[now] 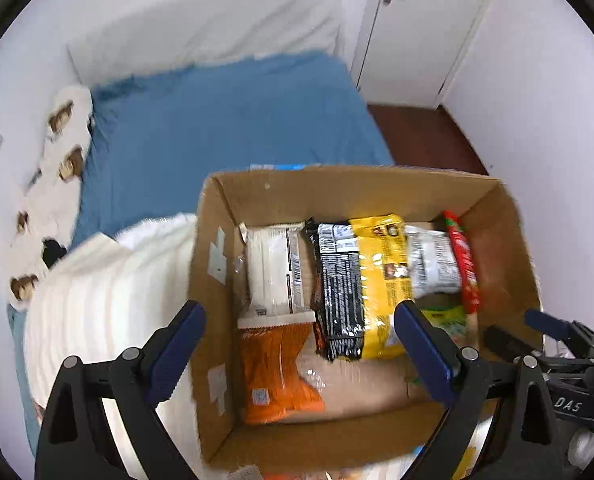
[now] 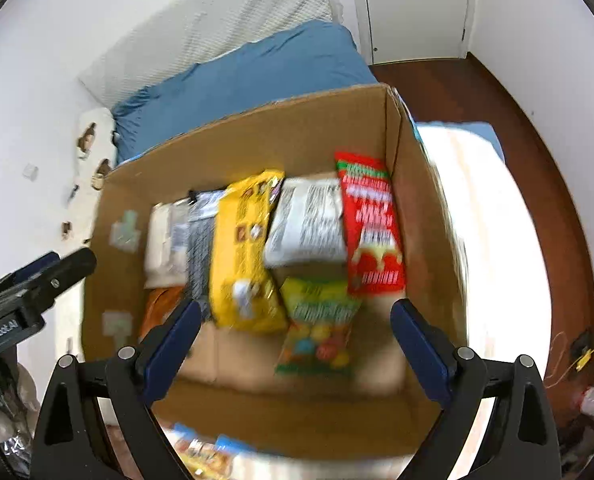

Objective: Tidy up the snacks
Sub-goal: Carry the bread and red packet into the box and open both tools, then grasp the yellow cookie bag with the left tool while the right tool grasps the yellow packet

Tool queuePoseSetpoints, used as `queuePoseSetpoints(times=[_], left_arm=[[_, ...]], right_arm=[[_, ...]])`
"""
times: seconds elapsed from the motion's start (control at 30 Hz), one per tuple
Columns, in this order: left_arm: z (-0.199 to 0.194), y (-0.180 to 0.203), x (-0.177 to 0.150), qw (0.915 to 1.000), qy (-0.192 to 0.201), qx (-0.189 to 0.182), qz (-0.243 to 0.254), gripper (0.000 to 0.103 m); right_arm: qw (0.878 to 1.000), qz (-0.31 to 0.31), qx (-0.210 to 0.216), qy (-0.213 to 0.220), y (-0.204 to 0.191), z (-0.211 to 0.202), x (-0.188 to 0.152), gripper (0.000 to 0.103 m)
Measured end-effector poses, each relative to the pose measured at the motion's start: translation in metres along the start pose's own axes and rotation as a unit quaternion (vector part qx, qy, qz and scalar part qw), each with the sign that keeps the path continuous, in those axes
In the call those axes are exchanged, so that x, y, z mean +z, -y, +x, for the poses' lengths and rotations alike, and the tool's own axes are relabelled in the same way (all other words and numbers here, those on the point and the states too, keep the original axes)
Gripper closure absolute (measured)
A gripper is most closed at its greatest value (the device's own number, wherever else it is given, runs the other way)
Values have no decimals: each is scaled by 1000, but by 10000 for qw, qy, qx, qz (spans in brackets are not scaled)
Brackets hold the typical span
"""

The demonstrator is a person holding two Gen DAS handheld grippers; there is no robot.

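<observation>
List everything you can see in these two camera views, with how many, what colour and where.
Cardboard box: one, brown, open, on the bed.
White snack packet: one, box's left side.
Black snack bar wrapper: one, beside the white packet.
Yellow snack bag: one, box's middle.
Silver-white printed packet: one, right of the yellow bag.
Red snack packet: one, against the box's right wall.
Green candy bag: one, near side of the box floor.
Orange snack packet: one, near-left corner.
Blue bedsheet: one, behind the box.
White ribbed blanket: one, left of the box.
Left gripper: black with blue pads, open, empty.
Right gripper: same, open, empty.
</observation>
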State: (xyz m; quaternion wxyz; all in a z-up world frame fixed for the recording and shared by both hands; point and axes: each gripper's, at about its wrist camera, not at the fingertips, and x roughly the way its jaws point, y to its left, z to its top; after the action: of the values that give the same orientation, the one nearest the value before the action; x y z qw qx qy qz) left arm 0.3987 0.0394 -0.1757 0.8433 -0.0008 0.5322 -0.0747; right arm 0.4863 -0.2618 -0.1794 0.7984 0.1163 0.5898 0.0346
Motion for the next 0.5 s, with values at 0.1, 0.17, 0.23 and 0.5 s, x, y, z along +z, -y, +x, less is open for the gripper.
queuePoseSetpoints(times=[0.1, 0.17, 0.23, 0.5], left_arm=[[-31, 5, -22, 9994, 303, 63, 162, 6], [-46, 9, -40, 9986, 412, 149, 281, 6], [-58, 14, -67, 9976, 469, 282, 427, 6], [-3, 29, -177, 9941, -629, 435, 770, 6]], right_arm=[[9996, 64, 252, 107, 1, -25, -34, 5], [9993, 74, 333, 162, 3, -38, -55, 5], [9989, 77, 435, 160, 7, -50, -83, 5], [9974, 396, 332, -492, 58, -22, -184, 5]])
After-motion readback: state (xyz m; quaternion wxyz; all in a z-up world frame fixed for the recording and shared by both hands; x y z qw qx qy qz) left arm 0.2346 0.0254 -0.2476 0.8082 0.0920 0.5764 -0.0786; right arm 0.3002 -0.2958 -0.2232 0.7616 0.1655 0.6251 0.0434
